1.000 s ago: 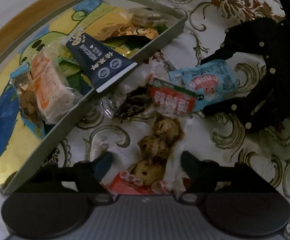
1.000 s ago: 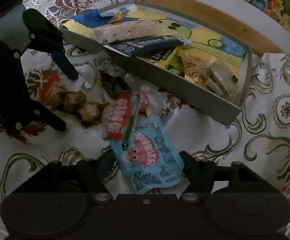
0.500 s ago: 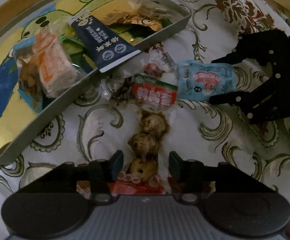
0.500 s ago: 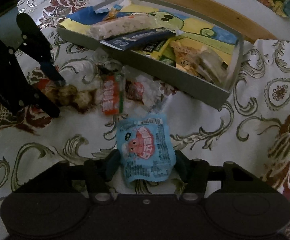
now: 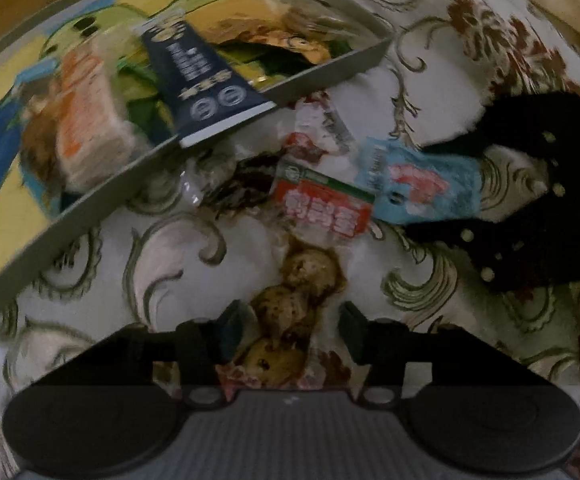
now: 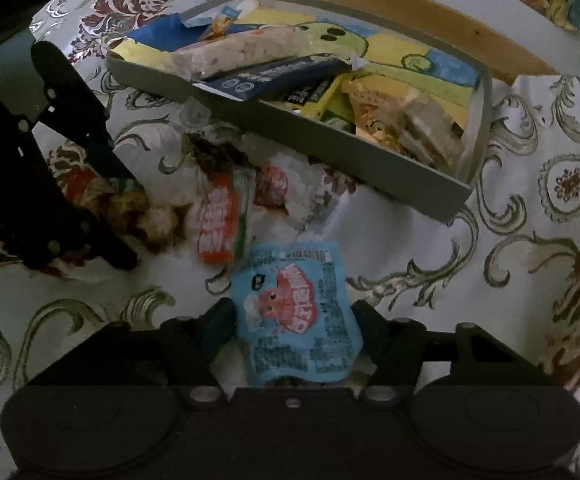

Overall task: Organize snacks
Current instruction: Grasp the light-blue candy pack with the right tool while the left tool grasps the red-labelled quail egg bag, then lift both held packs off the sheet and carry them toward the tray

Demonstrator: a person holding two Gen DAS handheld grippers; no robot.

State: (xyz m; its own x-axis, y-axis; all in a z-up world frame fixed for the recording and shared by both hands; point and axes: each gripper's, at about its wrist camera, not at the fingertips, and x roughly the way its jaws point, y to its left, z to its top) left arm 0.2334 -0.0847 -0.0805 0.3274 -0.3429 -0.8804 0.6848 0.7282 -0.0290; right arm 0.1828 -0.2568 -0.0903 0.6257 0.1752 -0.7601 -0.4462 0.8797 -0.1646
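My left gripper point(image 5: 288, 330) is shut on a clear pack of brown meatballs point(image 5: 290, 304), its jaws on both sides of the pack's near end. My right gripper point(image 6: 290, 326) is shut on a light blue snack pouch point(image 6: 296, 312) with a red cartoon print, the fingers pressing its two sides. The pouch also shows in the left wrist view point(image 5: 422, 188), held in the dark right gripper. A red and green packet point(image 5: 322, 206) lies on the cloth between both packs, also in the right wrist view point(image 6: 222, 224). The grey tray point(image 6: 354, 160) holds several snacks.
A dark blue packet point(image 5: 198, 80) overhangs the tray's near wall point(image 5: 90, 204). A dark seaweed-like pack point(image 5: 242, 184) and a small red-white wrapper point(image 5: 310, 136) lie by the tray. The patterned cloth point(image 6: 530, 240) covers the table. A wooden edge point(image 6: 410, 4) runs behind the tray.
Both grippers closed from open onto their packs. The left one moved forward around the meatball pack; the right one closed on the blue pouch and drew it back from the pile.
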